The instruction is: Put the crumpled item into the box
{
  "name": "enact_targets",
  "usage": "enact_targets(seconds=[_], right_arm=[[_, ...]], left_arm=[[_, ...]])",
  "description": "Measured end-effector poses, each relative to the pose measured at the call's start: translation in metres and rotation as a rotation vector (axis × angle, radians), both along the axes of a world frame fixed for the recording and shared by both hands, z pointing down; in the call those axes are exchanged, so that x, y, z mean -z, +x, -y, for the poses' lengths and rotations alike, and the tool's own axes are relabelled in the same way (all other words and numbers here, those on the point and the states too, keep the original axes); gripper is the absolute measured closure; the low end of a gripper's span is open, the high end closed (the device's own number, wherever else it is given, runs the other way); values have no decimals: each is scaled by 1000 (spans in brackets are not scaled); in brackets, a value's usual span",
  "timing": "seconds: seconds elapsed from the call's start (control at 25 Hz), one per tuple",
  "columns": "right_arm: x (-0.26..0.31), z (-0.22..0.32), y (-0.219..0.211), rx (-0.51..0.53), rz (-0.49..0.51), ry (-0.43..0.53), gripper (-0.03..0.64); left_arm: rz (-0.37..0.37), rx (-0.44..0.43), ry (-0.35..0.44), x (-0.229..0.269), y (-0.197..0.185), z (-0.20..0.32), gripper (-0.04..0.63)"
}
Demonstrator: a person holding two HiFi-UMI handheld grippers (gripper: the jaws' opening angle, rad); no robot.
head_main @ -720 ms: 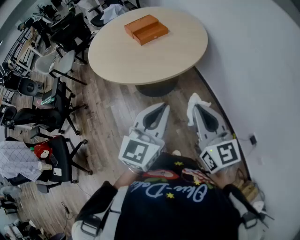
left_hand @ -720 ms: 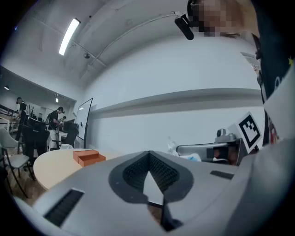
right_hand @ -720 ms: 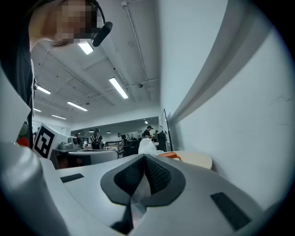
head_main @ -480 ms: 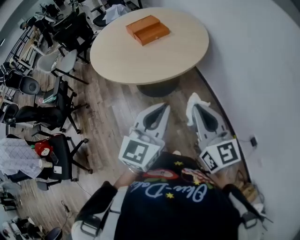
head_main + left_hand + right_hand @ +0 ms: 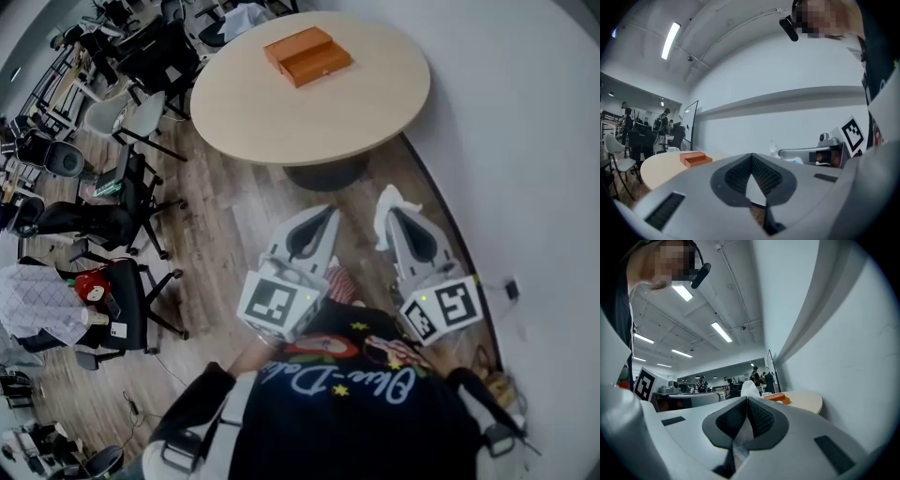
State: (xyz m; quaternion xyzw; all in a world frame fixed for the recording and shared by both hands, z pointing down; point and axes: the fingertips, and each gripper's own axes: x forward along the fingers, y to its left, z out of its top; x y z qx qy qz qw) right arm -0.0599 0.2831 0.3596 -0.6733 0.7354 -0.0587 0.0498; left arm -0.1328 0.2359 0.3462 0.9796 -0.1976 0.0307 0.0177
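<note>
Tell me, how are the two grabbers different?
The right gripper is shut on a crumpled white paper; the left gripper is shut on nothing. The right gripper is beside the white wall; the left gripper is nearer the chairs. Both point toward the round table.

One round beige wooden table (image 5: 281,117), one orange rectangular box (image 5: 307,56), one crumpled white tissue (image 5: 384,201), two grey plastic grippers (image 5: 329,212) (image 5: 391,217).
</note>
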Motion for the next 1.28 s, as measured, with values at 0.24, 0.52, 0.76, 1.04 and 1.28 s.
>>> enact_targets(seconds=[0.24, 0.52, 0.76, 1.04, 1.28], right_arm=[[0, 12, 13, -13, 0, 0, 615], [7, 34, 32, -18, -24, 8, 615], [11, 58, 51, -12, -35, 0, 615], [6, 82, 64, 10, -41, -16, 615], [3, 104, 77, 11, -43, -24, 615]], left_arm=[[-5, -20, 2, 0, 15, 11, 604], [-21, -15, -2, -1, 35, 40, 604], [-24, -10, -16, -2, 53, 65, 604], [-22, 2, -22, -6, 67, 88, 604], [-14, -7, -41, -14, 83, 109, 604]])
